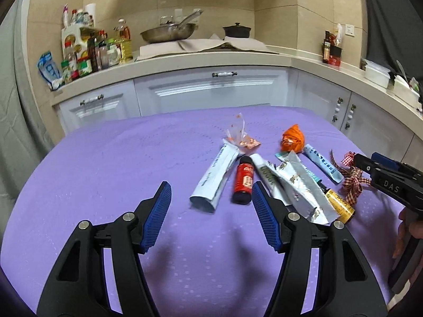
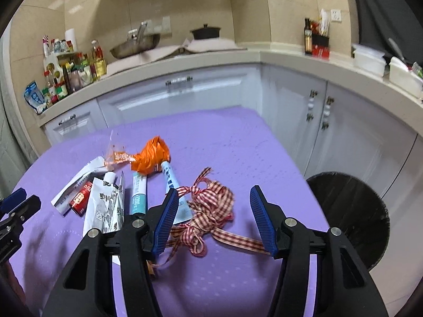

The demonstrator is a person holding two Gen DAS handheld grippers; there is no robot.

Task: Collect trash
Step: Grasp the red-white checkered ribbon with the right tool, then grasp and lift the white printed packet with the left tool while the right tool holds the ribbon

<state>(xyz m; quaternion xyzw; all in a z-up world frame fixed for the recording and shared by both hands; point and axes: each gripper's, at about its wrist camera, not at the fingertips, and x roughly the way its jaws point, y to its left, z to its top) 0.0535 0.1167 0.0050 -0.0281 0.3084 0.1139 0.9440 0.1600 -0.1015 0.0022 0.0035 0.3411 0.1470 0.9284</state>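
A heap of trash lies on the purple table [image 1: 105,171]. It holds a white packet [image 1: 214,177], a small red bottle [image 1: 243,182], a silver foil wrapper [image 1: 298,185], a yellow-labelled bottle [image 1: 339,206], a blue-and-white tube [image 1: 322,163], an orange crumpled wrapper [image 1: 292,138] and a red checked ribbon [image 2: 211,208]. My left gripper [image 1: 211,187] is open just short of the white packet and red bottle, holding nothing. My right gripper [image 2: 214,190] is open over the ribbon, whose loops lie between the pads without being pressed. It shows at the right edge of the left wrist view.
A black bin [image 2: 349,211] stands on the floor off the table's right edge. Behind the table runs a counter [image 1: 185,63] over white cabinets, with condiment bottles [image 1: 87,52], a pan [image 1: 169,33] and a dark pot [image 1: 236,30].
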